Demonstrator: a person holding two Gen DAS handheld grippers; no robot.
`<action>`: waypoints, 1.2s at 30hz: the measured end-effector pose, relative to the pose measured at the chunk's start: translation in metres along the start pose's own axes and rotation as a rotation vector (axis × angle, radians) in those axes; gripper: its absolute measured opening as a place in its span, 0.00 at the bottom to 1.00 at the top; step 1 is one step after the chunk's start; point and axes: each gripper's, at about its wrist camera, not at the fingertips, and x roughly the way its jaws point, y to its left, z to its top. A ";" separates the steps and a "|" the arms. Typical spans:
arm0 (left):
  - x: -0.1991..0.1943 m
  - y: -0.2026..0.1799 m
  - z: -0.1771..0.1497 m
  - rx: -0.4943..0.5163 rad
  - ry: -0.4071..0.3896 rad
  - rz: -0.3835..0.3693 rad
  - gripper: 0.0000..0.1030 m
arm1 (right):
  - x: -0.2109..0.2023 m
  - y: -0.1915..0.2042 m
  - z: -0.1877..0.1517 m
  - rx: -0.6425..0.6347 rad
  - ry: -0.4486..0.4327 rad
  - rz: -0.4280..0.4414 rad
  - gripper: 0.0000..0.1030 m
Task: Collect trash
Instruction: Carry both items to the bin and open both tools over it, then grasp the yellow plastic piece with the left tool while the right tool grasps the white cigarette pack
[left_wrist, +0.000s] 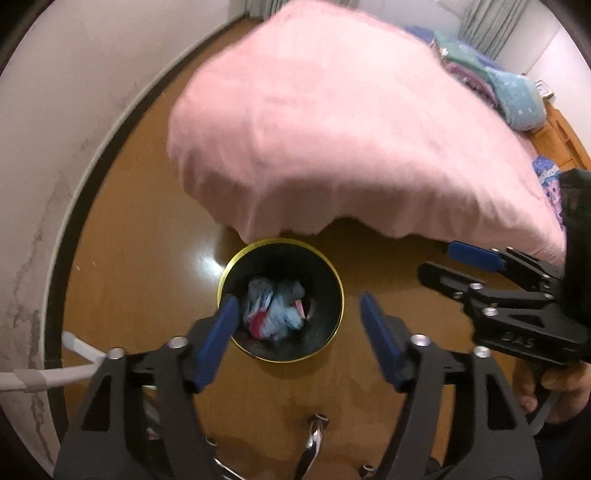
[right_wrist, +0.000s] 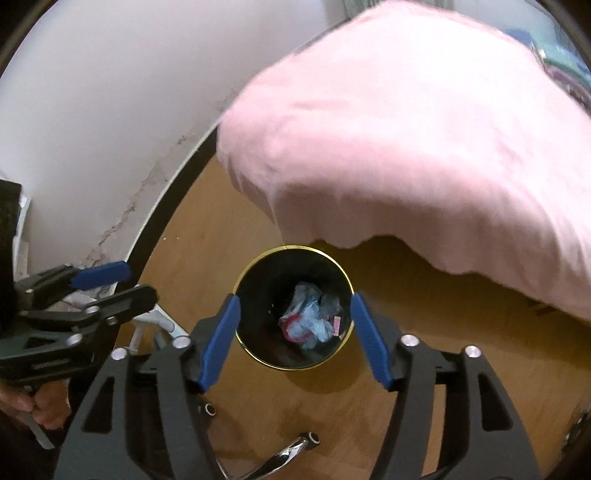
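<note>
Both the left gripper (left_wrist: 297, 328) and right gripper (right_wrist: 293, 328) gape empty above the gold-rimmed black round bin (left_wrist: 334, 314); only the left-wrist view shows teal bedding (left_wrist: 517, 96) beyond it; the crumpled bluish trash (right_wrist: 314, 317) inside is blurred.

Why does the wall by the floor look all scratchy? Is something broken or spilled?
The white wall has grey cracked, peeling patches just above the dark baseboard, so it looks worn. Nothing is spilled: the crumpled trash sits inside the black bin, which stands upright on the wooden floor.
</note>
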 end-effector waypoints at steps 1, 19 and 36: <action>-0.018 0.001 -0.003 0.005 -0.030 0.019 0.80 | -0.007 0.011 0.004 -0.026 -0.012 0.006 0.66; -0.369 0.218 -0.313 -0.591 -0.370 0.624 0.91 | -0.073 0.457 -0.065 -0.780 -0.033 0.571 0.75; -0.425 0.391 -0.507 -0.963 -0.327 0.762 0.91 | -0.047 0.699 -0.153 -1.061 0.058 0.642 0.73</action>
